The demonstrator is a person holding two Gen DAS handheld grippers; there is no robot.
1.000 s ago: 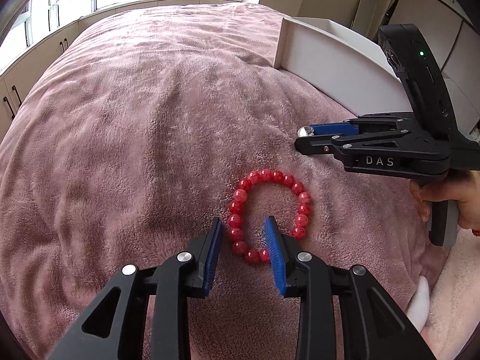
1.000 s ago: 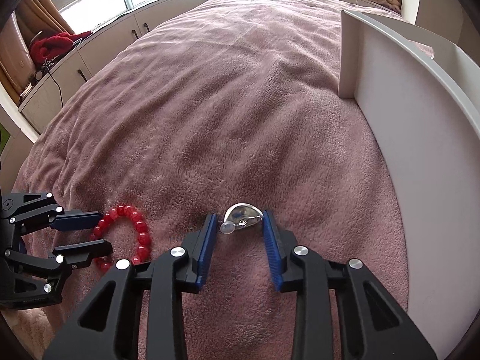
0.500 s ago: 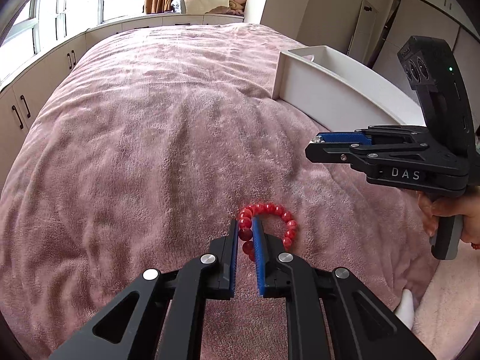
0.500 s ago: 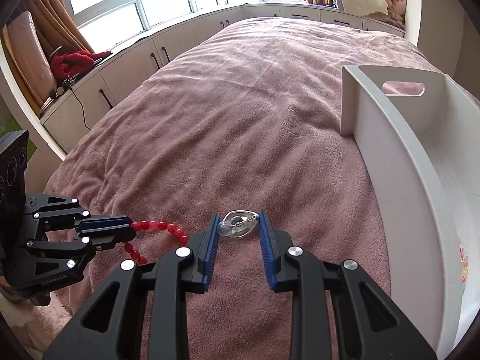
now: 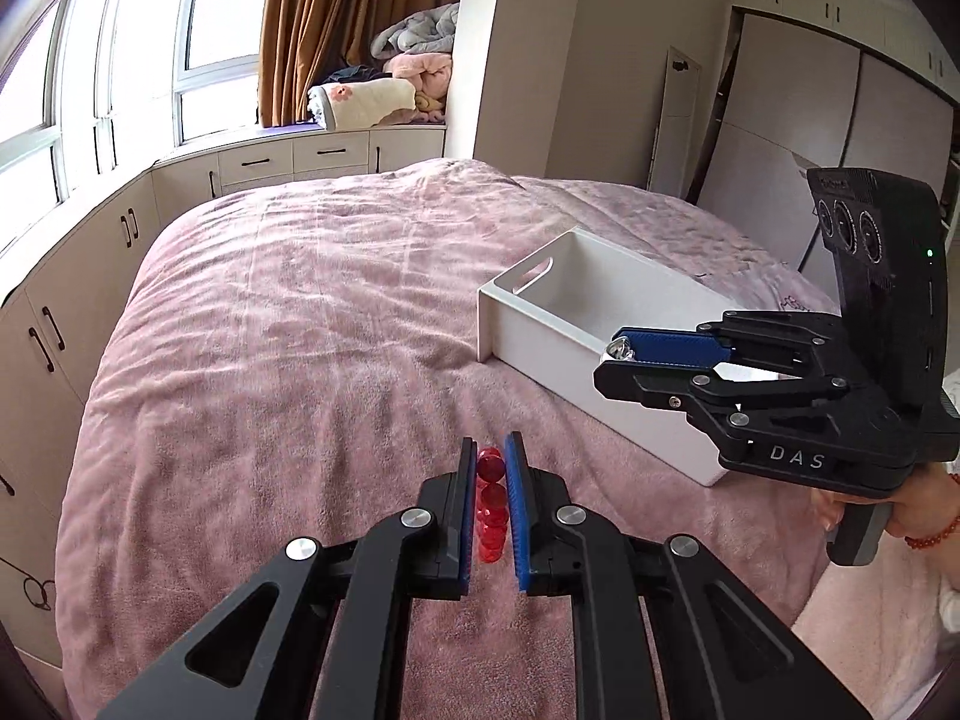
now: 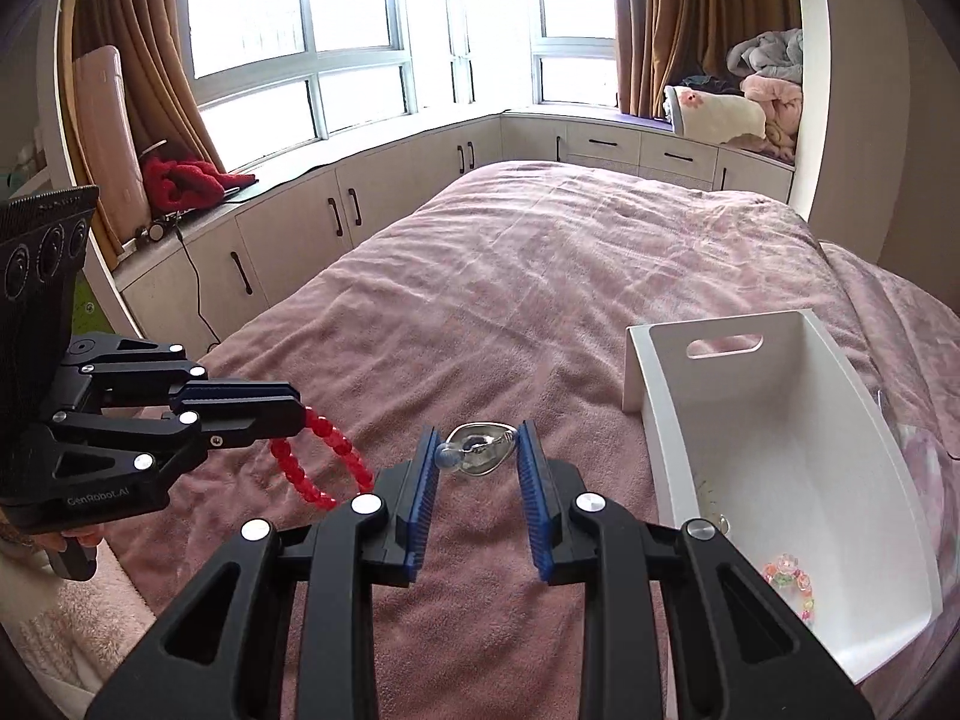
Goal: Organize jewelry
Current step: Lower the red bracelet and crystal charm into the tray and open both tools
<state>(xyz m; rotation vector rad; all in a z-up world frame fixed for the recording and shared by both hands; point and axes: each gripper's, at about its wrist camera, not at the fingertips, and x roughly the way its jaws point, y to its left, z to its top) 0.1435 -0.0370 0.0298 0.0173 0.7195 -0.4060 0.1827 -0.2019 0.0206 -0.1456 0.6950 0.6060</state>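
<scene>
My left gripper (image 5: pixel 491 450) is shut on a red bead bracelet (image 5: pixel 490 501) and holds it above the pink bed; in the right wrist view the bracelet (image 6: pixel 318 462) hangs from that gripper (image 6: pixel 288 408). My right gripper (image 6: pixel 477 444) is shut on a silver ring with a clear bead (image 6: pixel 480 455), lifted above the bed; it also shows in the left wrist view (image 5: pixel 618 354) near the bin. The white open bin (image 6: pixel 672 420) stands to the right and holds a colourful bead bracelet (image 6: pixel 792 585).
The pink blanket (image 5: pixel 300 360) covers the whole bed. Low cabinets (image 6: pixel 288 240) and windows run along the far side. The bin (image 5: pixel 540 330) has a handle slot in its end wall. A wardrobe (image 5: pixel 810 120) stands behind it.
My left gripper closed on the red bracelet and lifted it off the blanket. My right gripper rose with the silver ring. Both now sit higher above the bed.
</scene>
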